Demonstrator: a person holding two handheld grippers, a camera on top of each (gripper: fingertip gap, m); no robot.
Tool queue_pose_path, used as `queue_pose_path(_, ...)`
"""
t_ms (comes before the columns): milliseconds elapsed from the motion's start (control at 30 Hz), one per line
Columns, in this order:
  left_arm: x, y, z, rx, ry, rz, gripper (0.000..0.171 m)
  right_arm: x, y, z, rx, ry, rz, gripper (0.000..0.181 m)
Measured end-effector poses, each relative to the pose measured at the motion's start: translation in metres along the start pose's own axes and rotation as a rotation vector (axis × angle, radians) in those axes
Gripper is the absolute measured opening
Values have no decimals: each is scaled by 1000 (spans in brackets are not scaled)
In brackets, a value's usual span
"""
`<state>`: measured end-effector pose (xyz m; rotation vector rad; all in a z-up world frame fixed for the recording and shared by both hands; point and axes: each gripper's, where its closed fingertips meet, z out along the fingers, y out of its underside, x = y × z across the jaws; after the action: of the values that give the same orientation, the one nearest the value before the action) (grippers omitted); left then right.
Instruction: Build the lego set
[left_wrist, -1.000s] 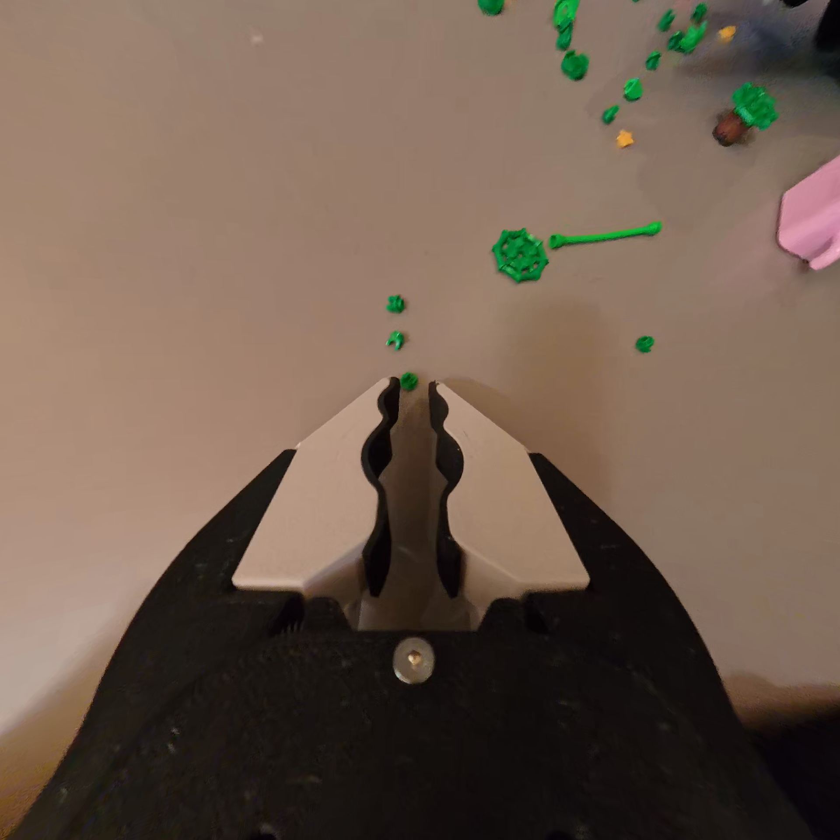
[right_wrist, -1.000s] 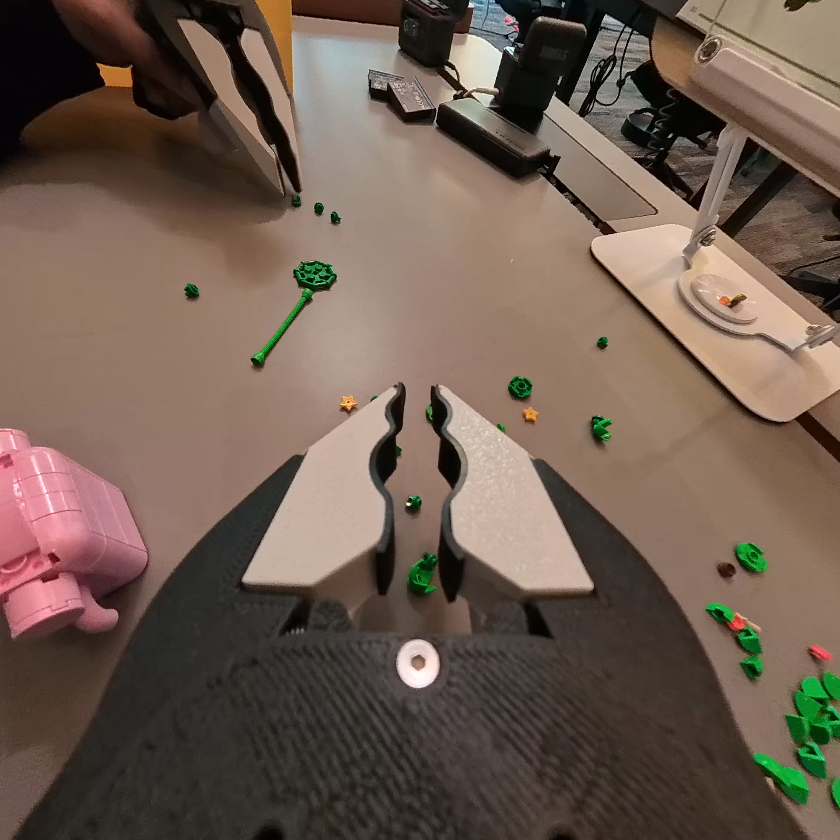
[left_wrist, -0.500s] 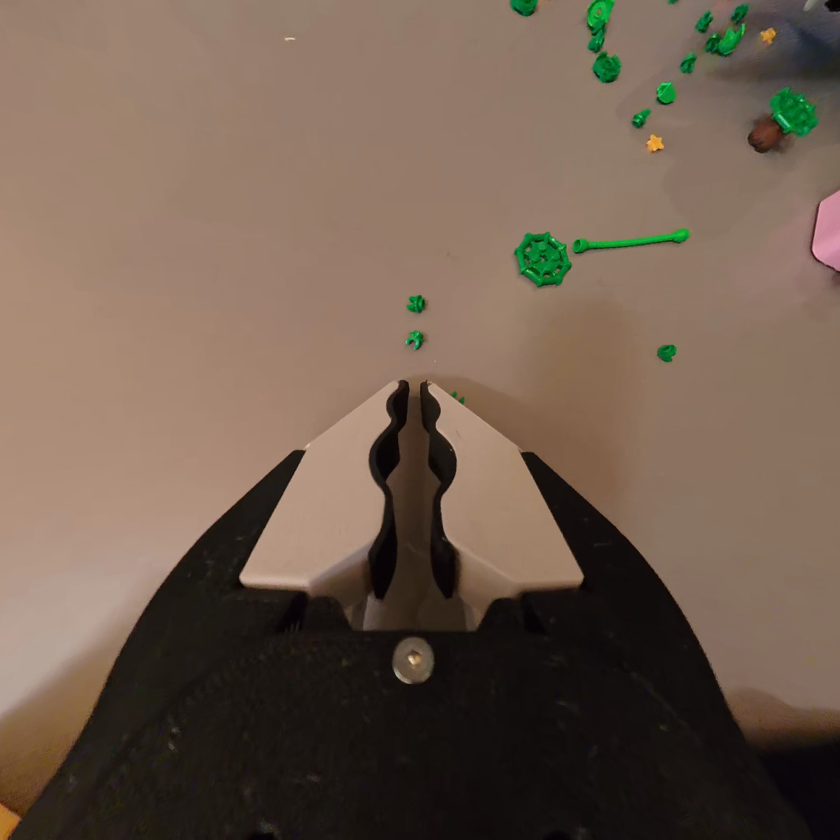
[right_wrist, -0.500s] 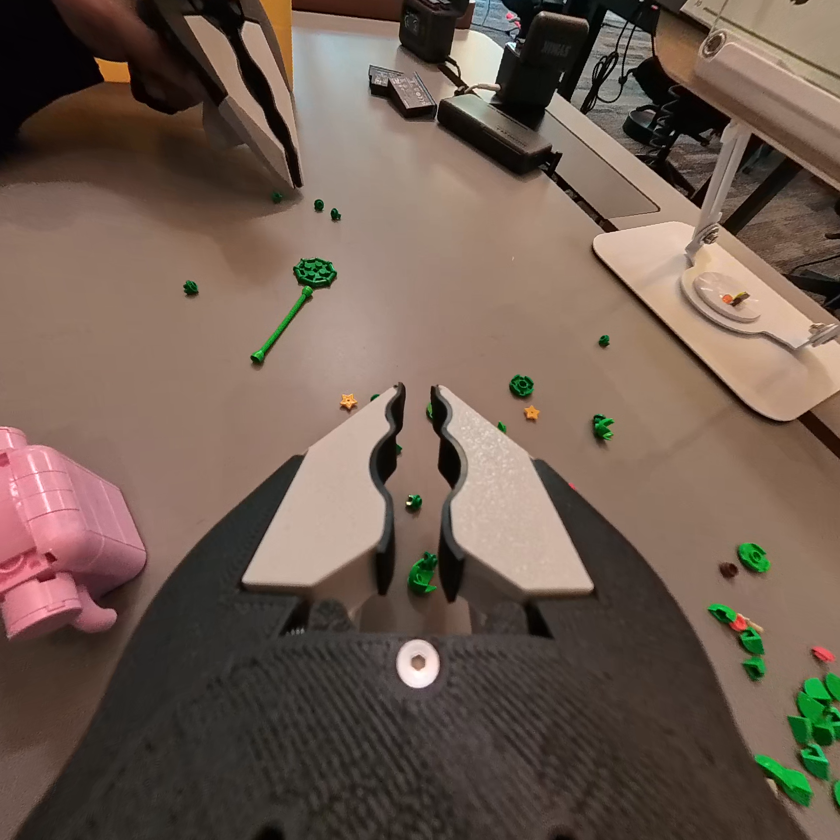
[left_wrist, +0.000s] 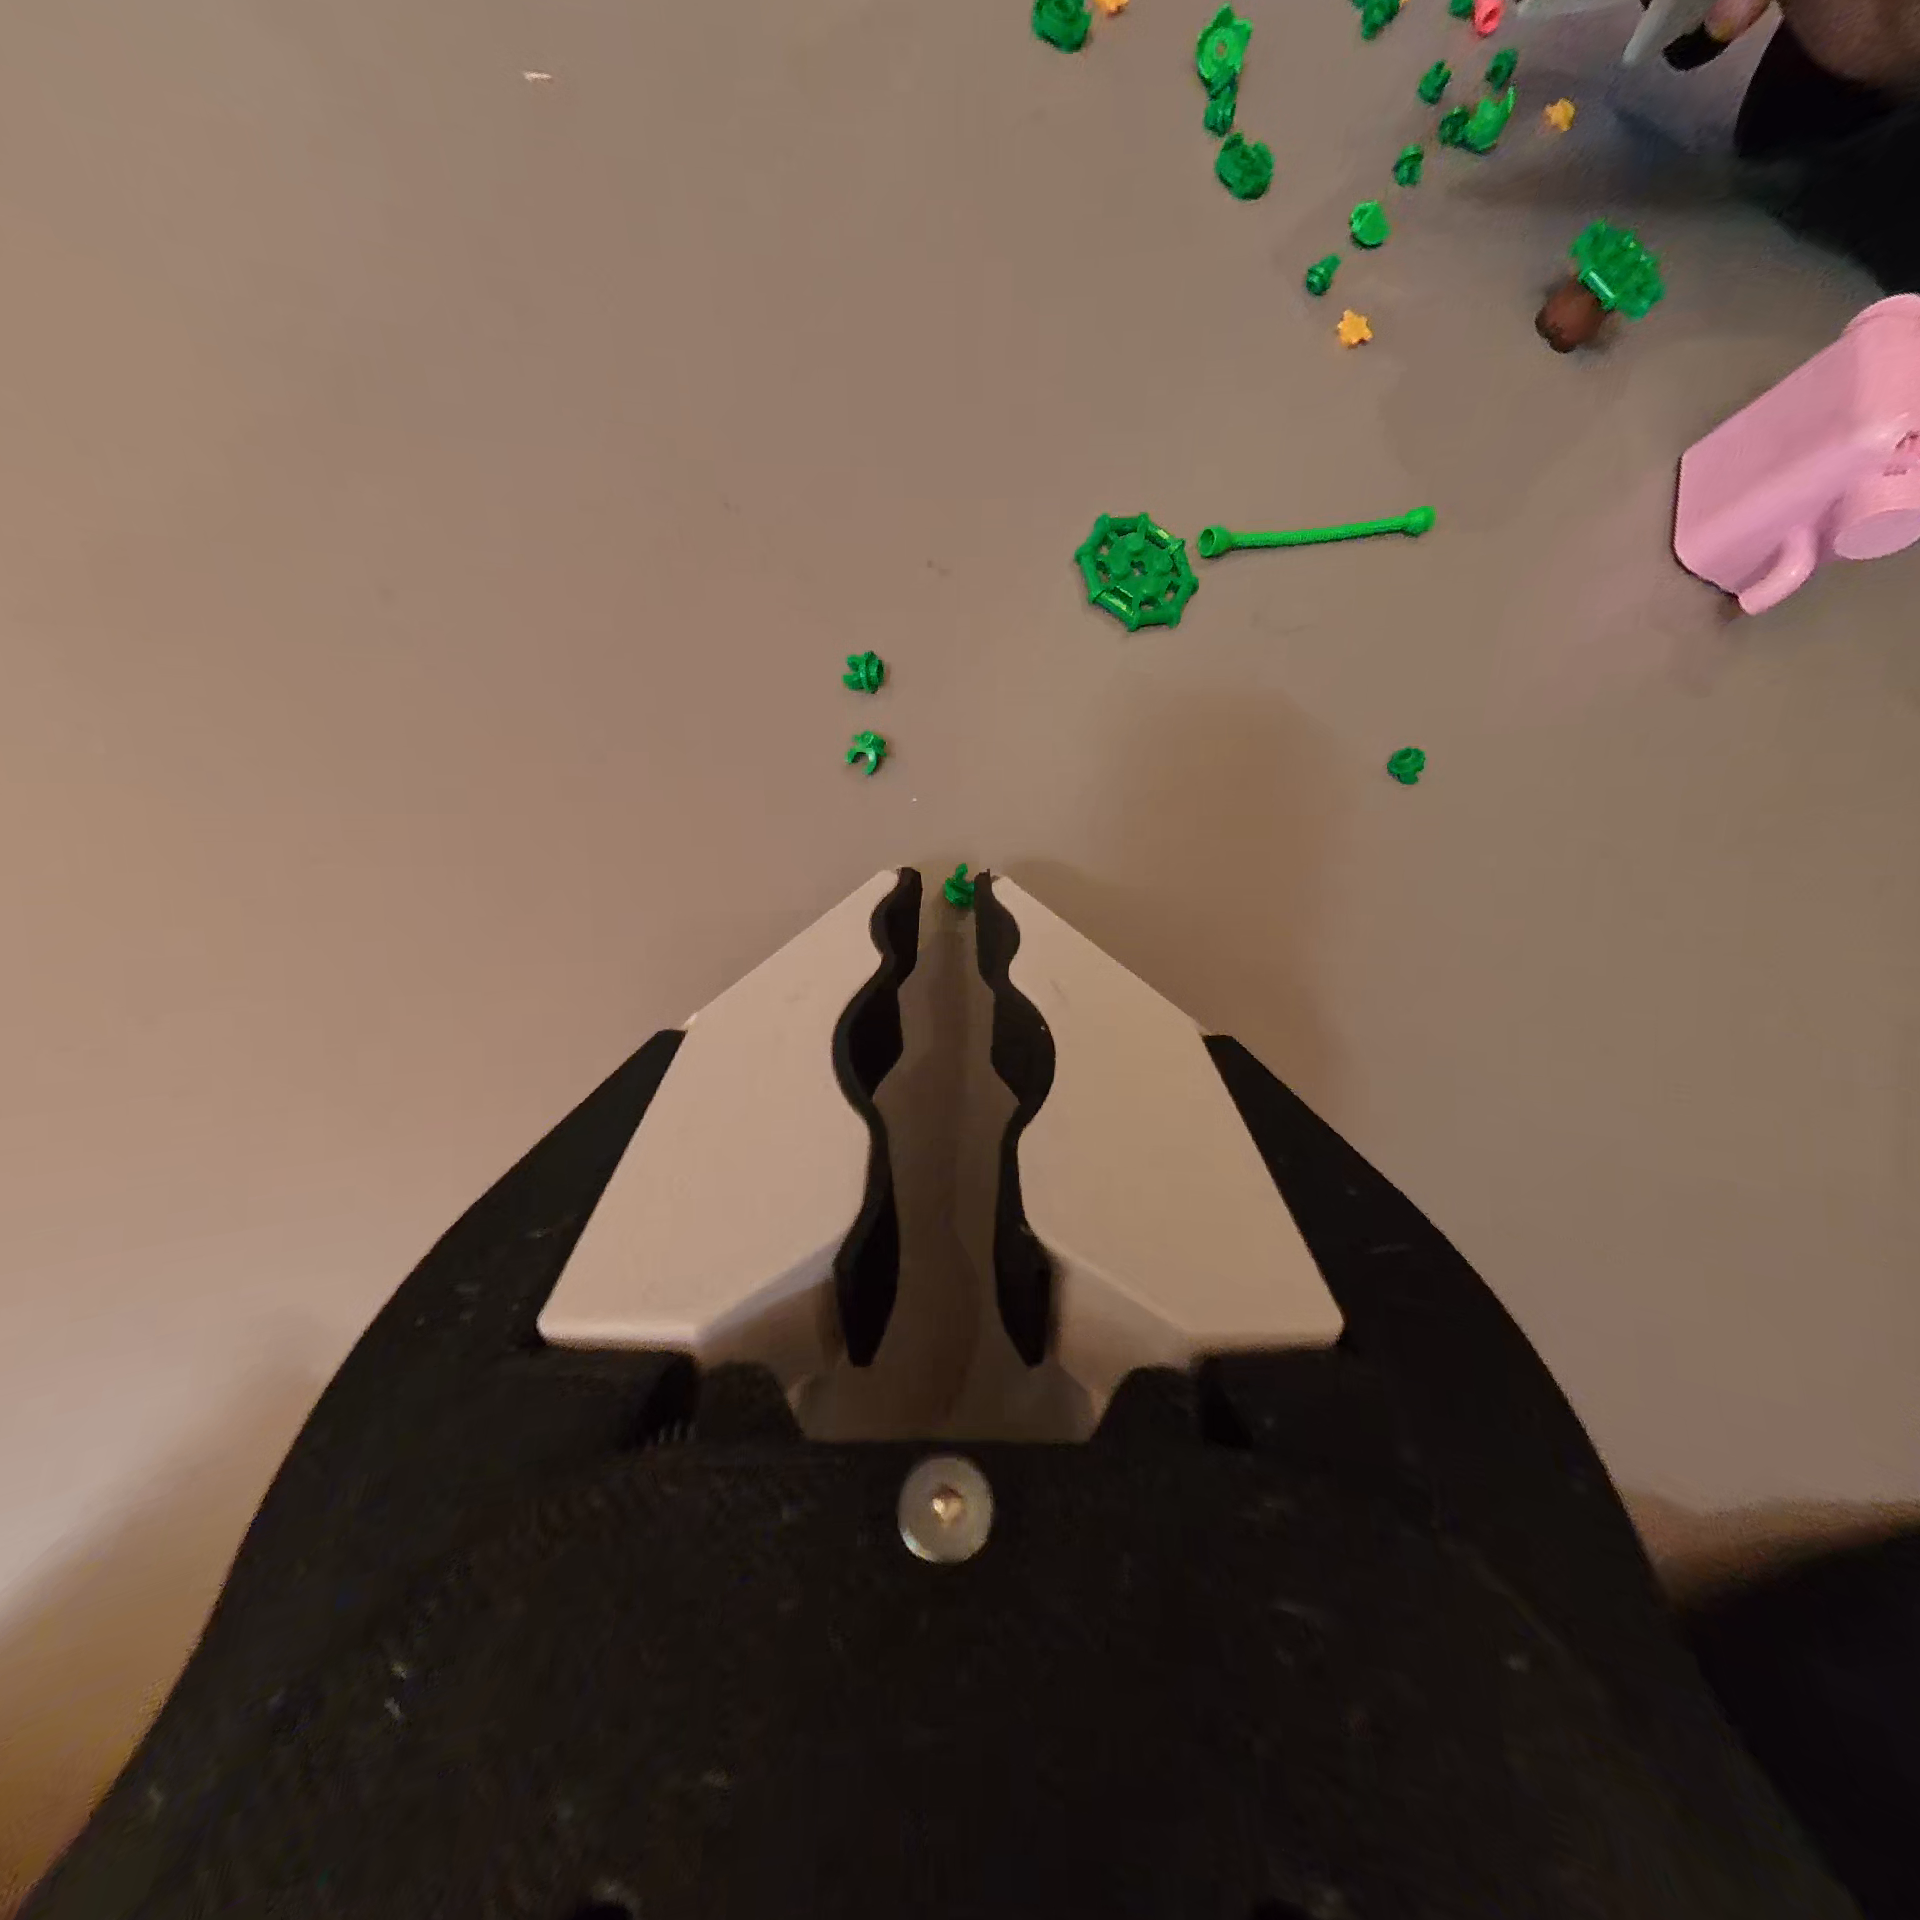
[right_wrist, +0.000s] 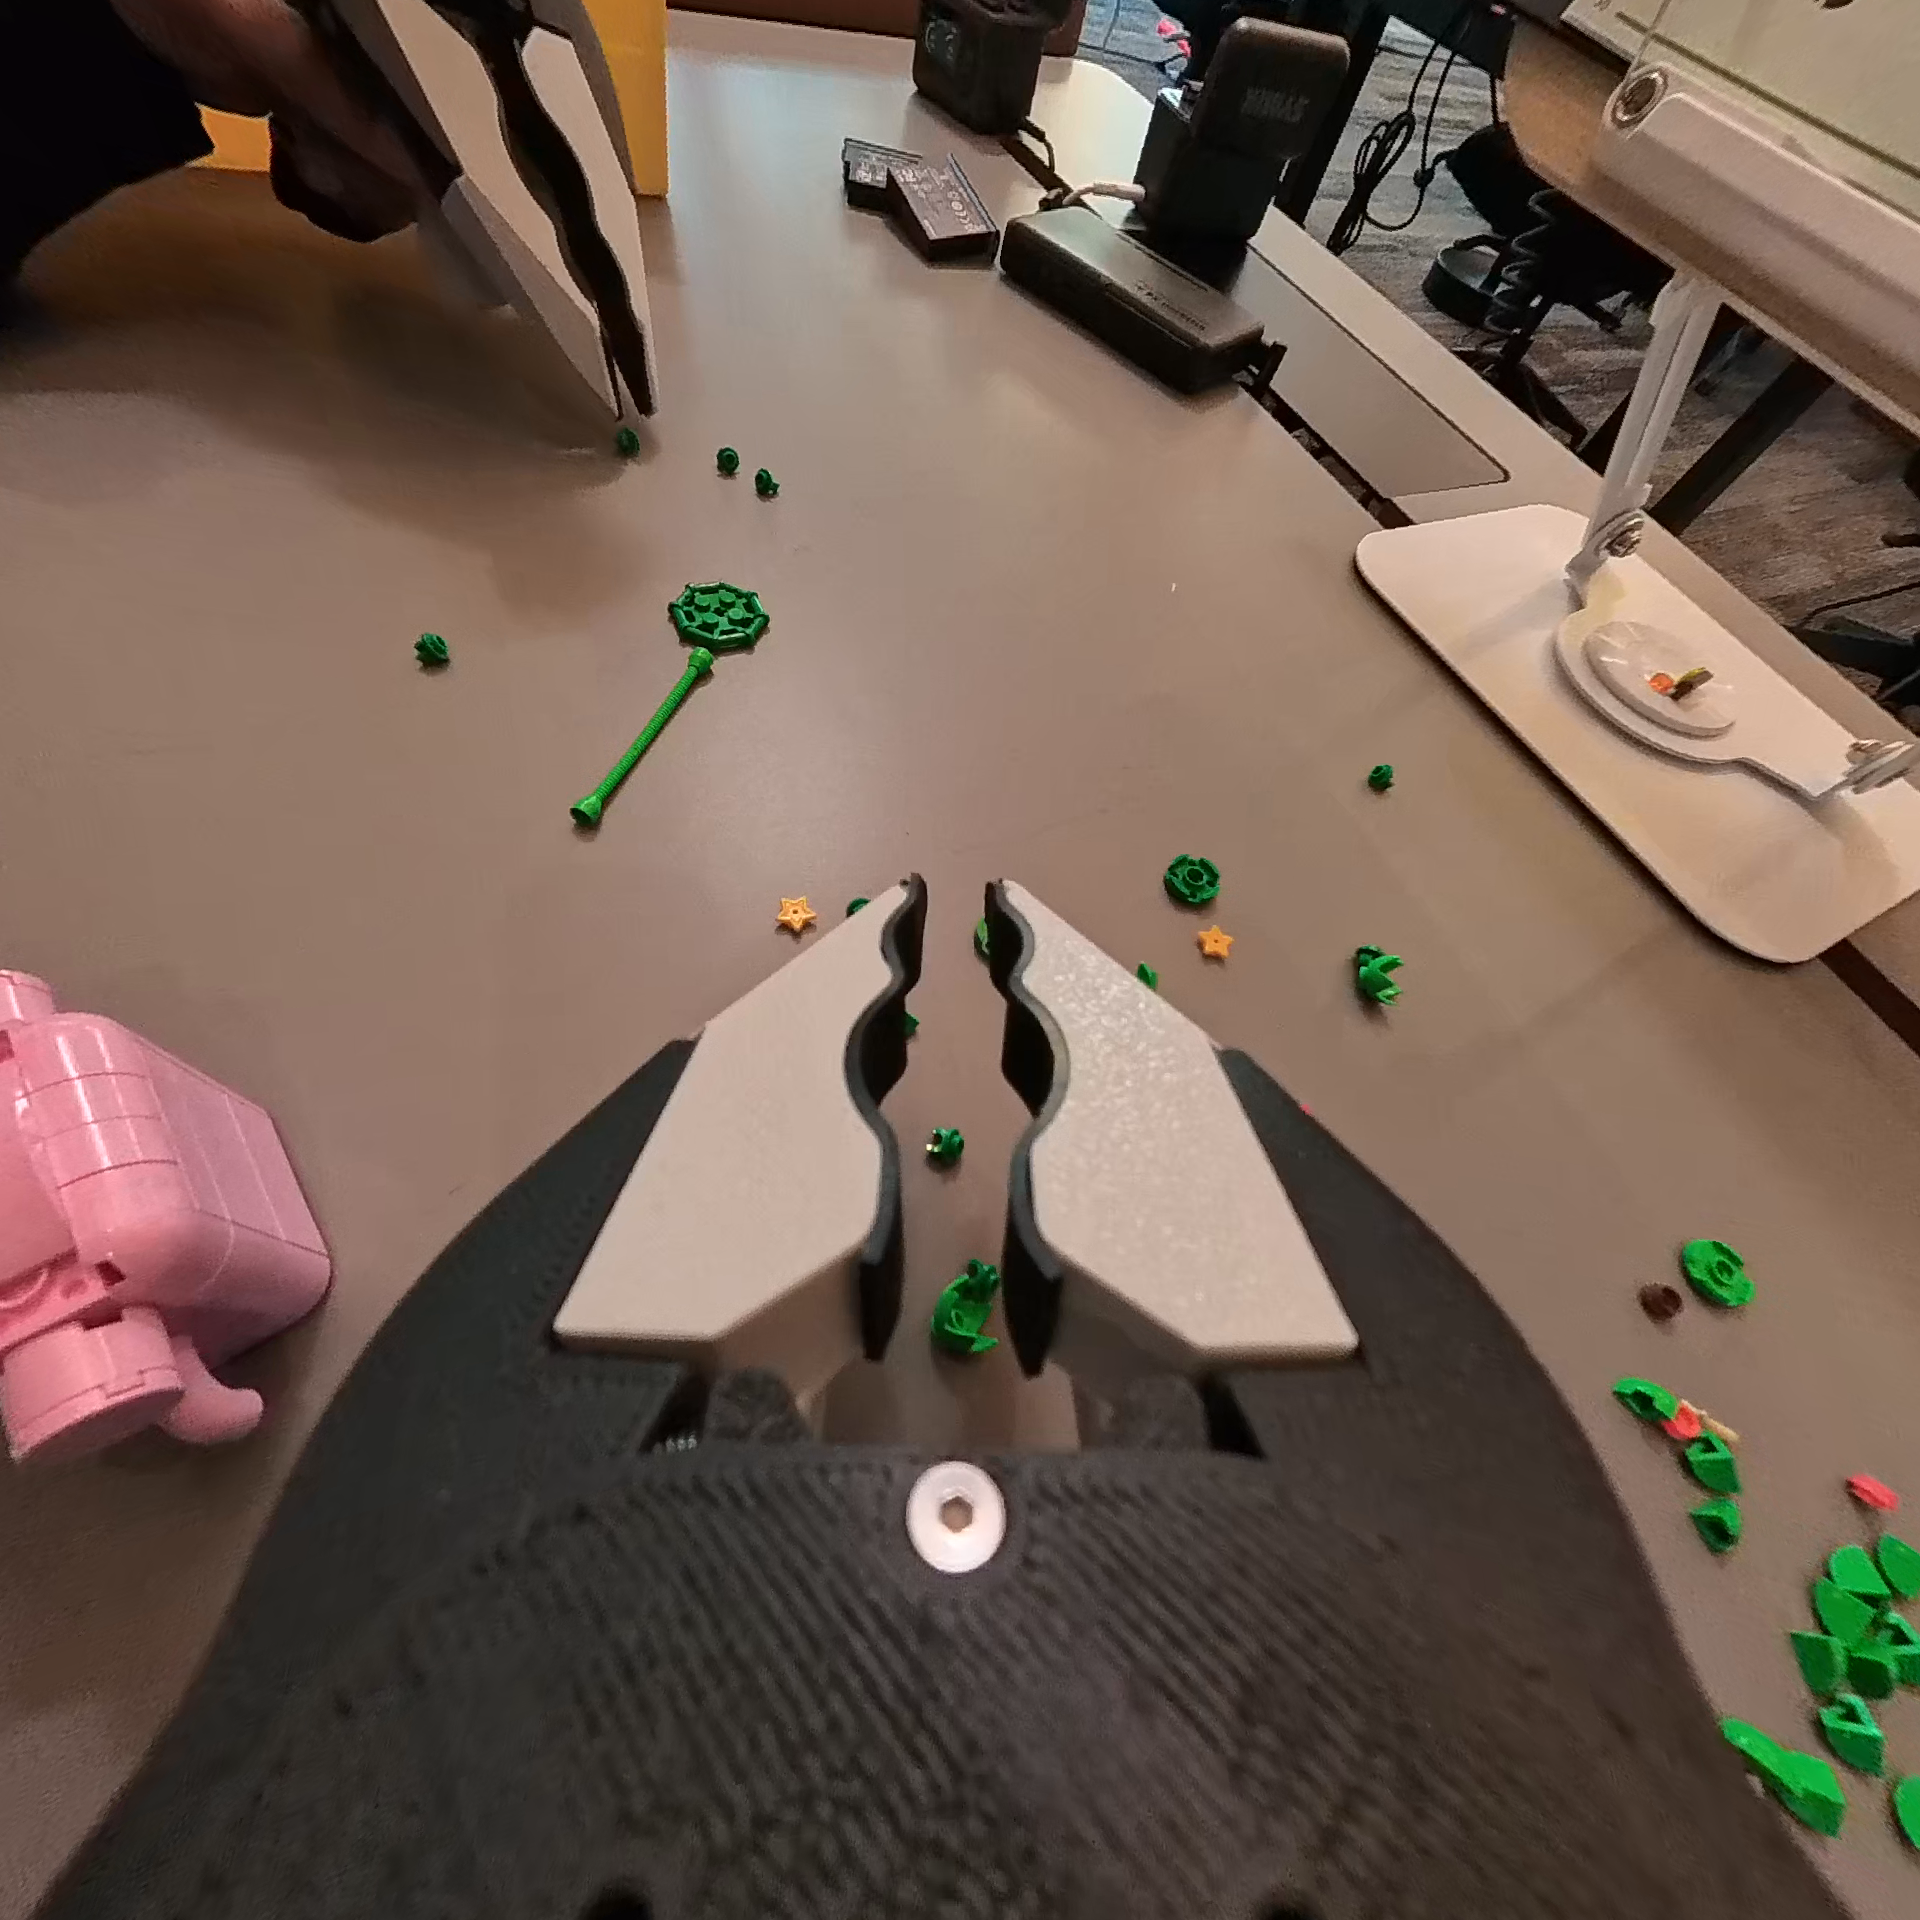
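Grey tabletop (left_wrist: 416, 520) held scattered green pieces toward one o'clock, beside a built pink block (left_wrist: 1808, 468). Left gripper (left_wrist: 948, 883) had fingers slightly parted around a tiny green stud (left_wrist: 958, 886). Right gripper (right_wrist: 954, 894) hovered with fingers narrowly spread, holding nothing. Most assembly apparently remained.

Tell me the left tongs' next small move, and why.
Probably close the left tongs on the tiny green piece. It sits right at the tips, against the right finger, with a narrow gap open on its other side. In the right wrist view the tips hang just above it, so a slight dip may be needed first.
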<state>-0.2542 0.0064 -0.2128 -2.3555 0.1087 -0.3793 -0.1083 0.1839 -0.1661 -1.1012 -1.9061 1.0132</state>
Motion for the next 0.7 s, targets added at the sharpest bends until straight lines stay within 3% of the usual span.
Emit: queue_pose_path(700, -7, 0, 8, -23, -49, -2, 5, -1, 0, 1, -2, -2, -2, 10)
